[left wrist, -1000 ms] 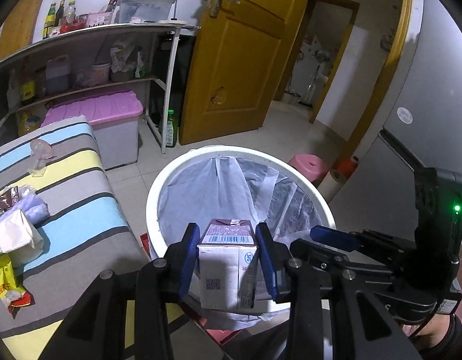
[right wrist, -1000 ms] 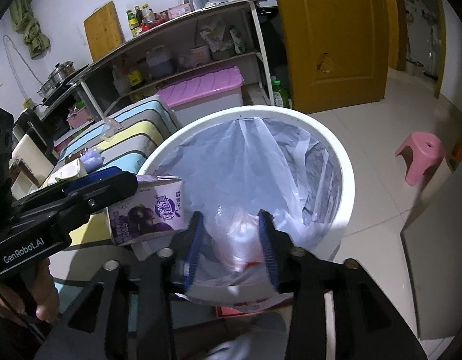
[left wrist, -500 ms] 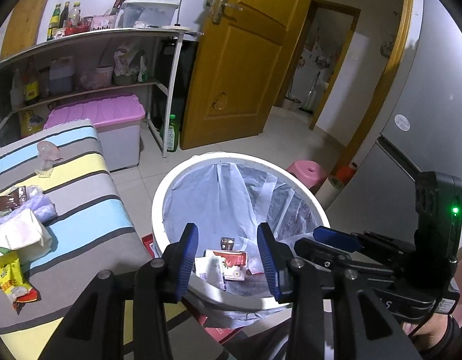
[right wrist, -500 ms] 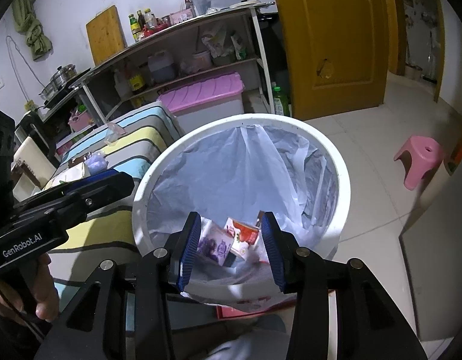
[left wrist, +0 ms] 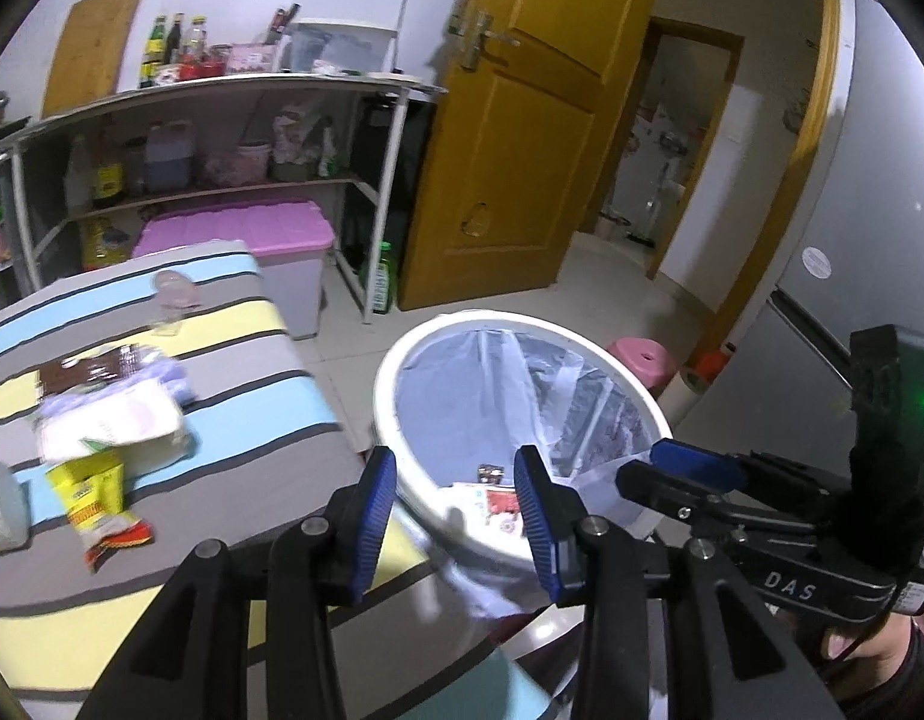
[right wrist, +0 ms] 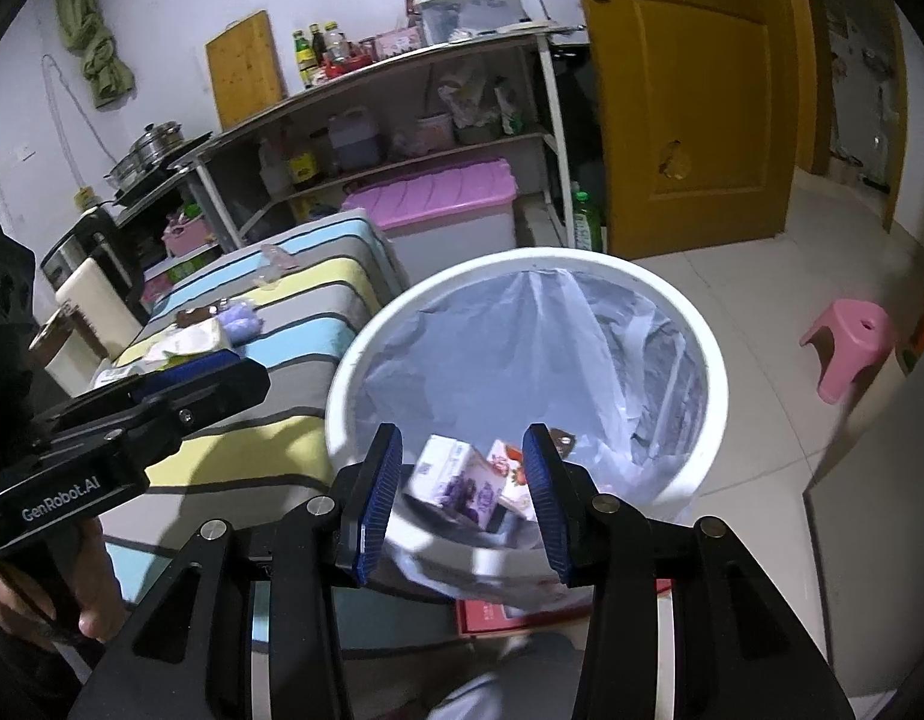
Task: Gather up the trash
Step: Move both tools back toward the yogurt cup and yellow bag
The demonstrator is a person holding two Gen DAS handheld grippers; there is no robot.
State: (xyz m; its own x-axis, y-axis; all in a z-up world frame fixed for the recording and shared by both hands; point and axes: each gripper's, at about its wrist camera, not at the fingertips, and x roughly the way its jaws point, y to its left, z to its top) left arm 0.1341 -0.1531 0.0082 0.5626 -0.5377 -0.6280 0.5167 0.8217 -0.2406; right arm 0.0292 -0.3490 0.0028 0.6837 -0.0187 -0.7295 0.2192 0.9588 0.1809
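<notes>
The trash already collected lies in the white trash bin (right wrist: 717, 396), which is lined with a pale plastic bag (right wrist: 522, 360) and fills the middle of the right wrist view: at its bottom a purple grape drink carton (right wrist: 456, 480) lies on its side, touching a flat strawberry-printed packet (right wrist: 505, 468), with a small brown scrap (right wrist: 563, 439) just beside them. The rest of the trash is on the striped cloth of the table (left wrist: 270, 360) at the left of the left wrist view: a yellow snack wrapper (left wrist: 96, 498) at lower left, a crumpled white paper bag (left wrist: 111, 426) just above it, a brown wrapper (left wrist: 87, 369) and a lilac wad (left wrist: 171, 375) above that, and a clear crumpled plastic cup (left wrist: 174, 297) nearer the far edge. The left gripper (left wrist: 456, 504) hangs over the gap between table edge and bin rim, its blue-padded jaws released with nothing between them; the right gripper (right wrist: 462, 492) is poised above the bin, jaws likewise apart and empty, the carton only seen through the gap far below. By my reading the drop step is finished and the step in hand is going for more litter. The next move calls for swinging a gripper toward the left of the frame, lowering over the nearest piece, likely the yellow wrapper, and closing on it. Behind, a grey storage box with a pink lid (left wrist: 240, 234) sits closed under the shelves, its contents hidden.
</notes>
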